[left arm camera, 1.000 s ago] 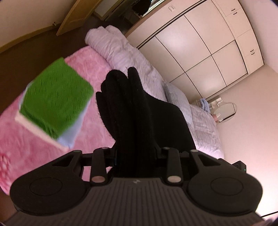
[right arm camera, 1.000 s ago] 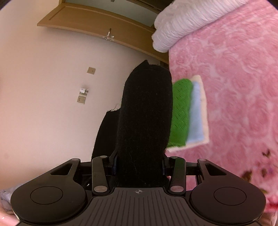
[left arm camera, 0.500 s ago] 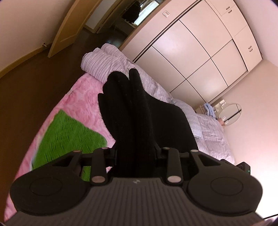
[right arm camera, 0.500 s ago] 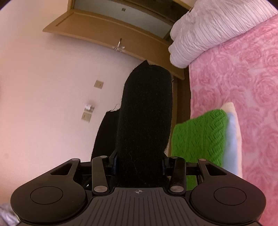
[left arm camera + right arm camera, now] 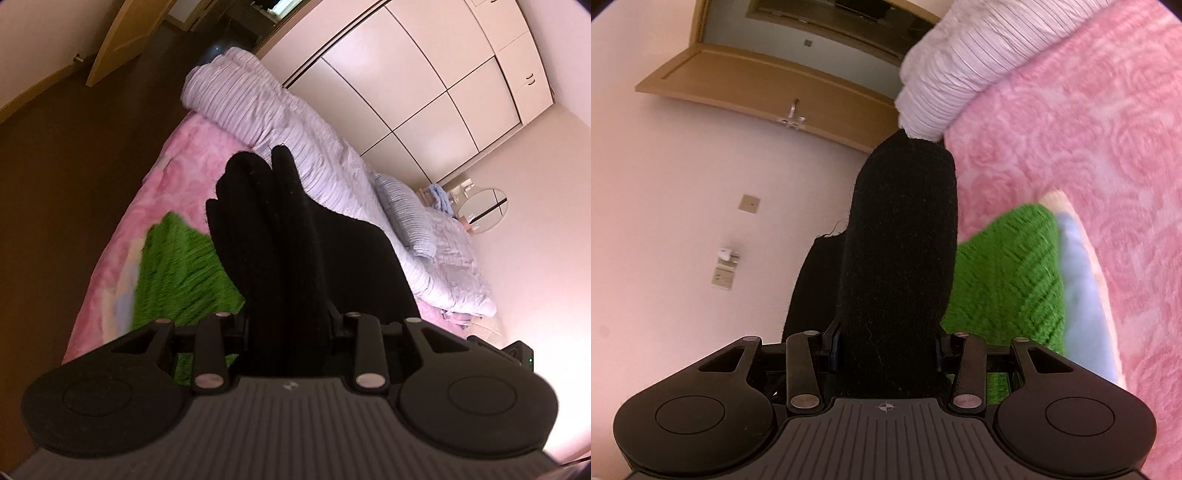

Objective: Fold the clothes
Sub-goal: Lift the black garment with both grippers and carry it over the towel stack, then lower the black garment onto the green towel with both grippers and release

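A black knitted garment (image 5: 280,240) is bunched between the jaws of my left gripper (image 5: 286,295), which is shut on it; the cloth hides the fingertips. My right gripper (image 5: 897,295) is shut on the same black garment (image 5: 901,236), folded thick over its jaws. Both hold it in the air above the pink bed. A stack of folded clothes with a green knit on top (image 5: 177,273) lies on the bed just below and left of the left gripper. In the right wrist view, the green knit (image 5: 1008,273) lies on pale blue and cream layers, right of the gripper.
The pink rose-patterned blanket (image 5: 1089,129) covers the bed. A rolled lilac striped duvet (image 5: 288,118) lies along its far side, with a pillow (image 5: 410,210). Dark floor (image 5: 74,147), a wooden door (image 5: 110,40) and white wardrobes (image 5: 424,85) surround the bed.
Both grippers have moved with the black garment still held. The green stack dropped low in both views half a second ago and has now risen a little.
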The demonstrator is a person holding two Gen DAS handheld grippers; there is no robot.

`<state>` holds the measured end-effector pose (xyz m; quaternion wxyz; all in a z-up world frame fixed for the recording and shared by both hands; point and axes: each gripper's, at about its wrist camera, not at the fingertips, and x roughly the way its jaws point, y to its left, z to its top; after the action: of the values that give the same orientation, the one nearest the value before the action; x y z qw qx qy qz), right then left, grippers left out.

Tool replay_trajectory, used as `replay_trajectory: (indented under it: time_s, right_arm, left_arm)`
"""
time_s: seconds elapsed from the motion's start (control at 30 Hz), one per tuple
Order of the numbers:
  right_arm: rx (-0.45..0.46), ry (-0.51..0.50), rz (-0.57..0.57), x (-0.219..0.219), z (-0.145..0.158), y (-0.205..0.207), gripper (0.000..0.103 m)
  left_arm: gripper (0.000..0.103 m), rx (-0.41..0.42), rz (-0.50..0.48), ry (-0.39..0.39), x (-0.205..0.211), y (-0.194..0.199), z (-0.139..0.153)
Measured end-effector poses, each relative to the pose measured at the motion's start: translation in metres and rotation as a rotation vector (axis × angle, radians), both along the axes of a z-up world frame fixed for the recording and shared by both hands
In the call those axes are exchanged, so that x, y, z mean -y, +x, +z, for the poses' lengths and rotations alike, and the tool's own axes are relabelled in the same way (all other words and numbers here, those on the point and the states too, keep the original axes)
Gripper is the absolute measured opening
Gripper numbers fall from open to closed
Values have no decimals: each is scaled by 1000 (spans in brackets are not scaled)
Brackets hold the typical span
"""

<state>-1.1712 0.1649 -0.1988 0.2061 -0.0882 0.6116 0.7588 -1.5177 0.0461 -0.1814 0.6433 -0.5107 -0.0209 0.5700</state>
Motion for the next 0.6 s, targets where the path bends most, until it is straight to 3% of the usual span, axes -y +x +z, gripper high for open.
replay_trajectory:
  time_s: [0.4,0.5,0.6]
  right_arm:
    - [122,11,-10,11,-50,-10,46]
    - [185,0,-29,10,-59,-12,51]
    - [231,11,-26,11,-49,-13,55]
  left_arm:
    - [30,6,-19,2,2,-10,-68]
    - [32,10,-19,-8,-1,-11,-74]
    - [32,-50,-34,-19,4,-10,-58]
